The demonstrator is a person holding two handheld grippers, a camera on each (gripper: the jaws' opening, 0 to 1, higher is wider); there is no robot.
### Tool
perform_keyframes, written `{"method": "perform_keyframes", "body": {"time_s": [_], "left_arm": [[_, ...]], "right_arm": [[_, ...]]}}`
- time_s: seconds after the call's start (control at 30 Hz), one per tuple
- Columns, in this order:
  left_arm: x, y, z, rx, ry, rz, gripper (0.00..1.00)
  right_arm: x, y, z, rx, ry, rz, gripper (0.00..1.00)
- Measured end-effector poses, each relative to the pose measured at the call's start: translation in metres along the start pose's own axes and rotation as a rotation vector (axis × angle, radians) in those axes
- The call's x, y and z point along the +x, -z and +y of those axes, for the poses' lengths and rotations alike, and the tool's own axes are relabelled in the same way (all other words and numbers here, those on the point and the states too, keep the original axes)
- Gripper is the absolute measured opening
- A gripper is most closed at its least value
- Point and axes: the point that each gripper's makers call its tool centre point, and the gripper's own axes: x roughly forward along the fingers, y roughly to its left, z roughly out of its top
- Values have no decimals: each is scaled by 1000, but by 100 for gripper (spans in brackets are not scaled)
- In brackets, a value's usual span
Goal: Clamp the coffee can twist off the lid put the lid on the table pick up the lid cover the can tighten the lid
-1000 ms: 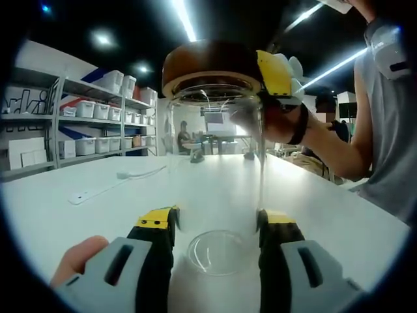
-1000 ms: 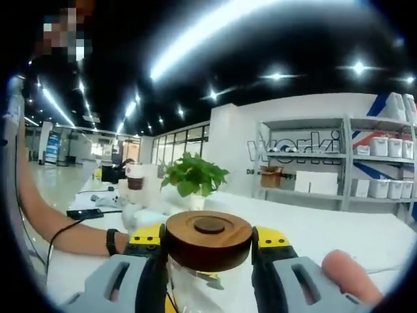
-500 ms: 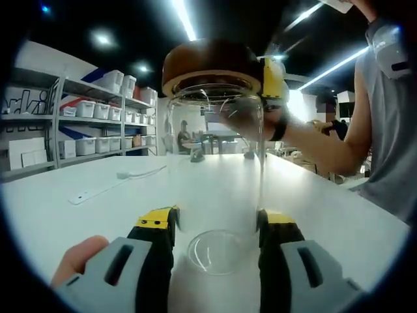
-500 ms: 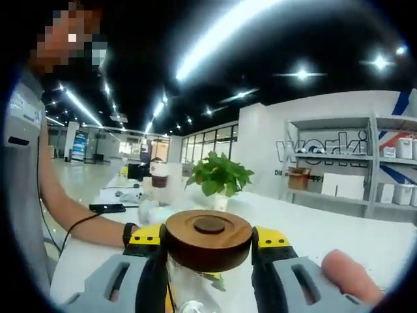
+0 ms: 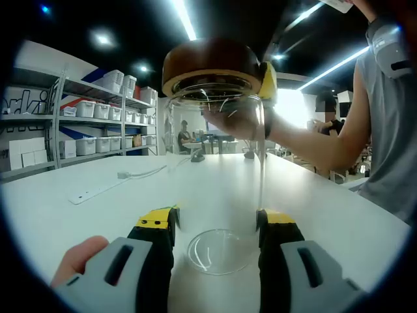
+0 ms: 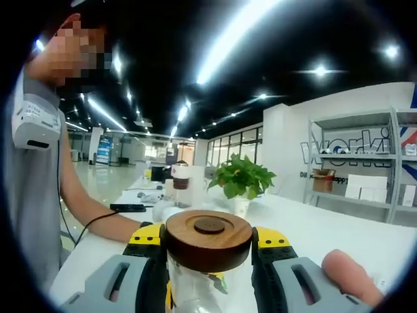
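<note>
Clear glass coffee can (image 5: pixel 218 189), empty, is seen upright on the white table (image 5: pixel 78 222), long axis vertical. Its base is clamped by the left gripper (image 5: pixel 216 228). Dark wooden lid (image 6: pixel 208 238) atop it is gripped by the right gripper (image 6: pixel 208 240).

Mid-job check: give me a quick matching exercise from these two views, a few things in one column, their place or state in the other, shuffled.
Things:
1. wooden lid
2. glass can
3. power strip
4. potted plant

Places or states:
A. lying flat on the white table, cable attached
B. clamped low down by the left gripper
C. standing behind the lid
D. held between the right gripper fingers

Pairs: 1-D, 2-B, 3-A, 4-C
</note>
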Motion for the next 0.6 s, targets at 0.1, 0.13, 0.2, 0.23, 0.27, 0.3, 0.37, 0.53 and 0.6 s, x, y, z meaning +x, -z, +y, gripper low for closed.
{"method": "perform_keyframes", "body": {"time_s": [0.1, 0.13, 0.2, 0.23, 0.27, 0.3, 0.37, 0.53, 0.6], "left_arm": [[0, 0, 0, 0, 0, 0, 41], [0, 0, 0, 0, 0, 0, 41], [0, 0, 0, 0, 0, 0, 41], [0, 0, 1, 0, 0, 1, 41], [0, 0, 1, 0, 0, 1, 41], [0, 0, 1, 0, 0, 1, 41], [0, 1, 2, 0, 0, 1, 41], [-1, 1, 3, 1, -1, 1, 41], [-1, 1, 3, 1, -1, 1, 41]], "right_arm": [[0, 0, 0, -8, -16, 3, 46], [1, 0, 0, -8, -20, 3, 46], [1, 0, 0, -6, -33, 4, 46], [1, 0, 1, -5, -39, 4, 46], [1, 0, 1, -5, -45, 3, 46], [1, 0, 0, -3, -53, 2, 46], [1, 0, 0, -2, -65, -1, 46], [2, 0, 1, 0, -83, -10, 46], [2, 0, 1, -3, -86, -9, 46]]}}
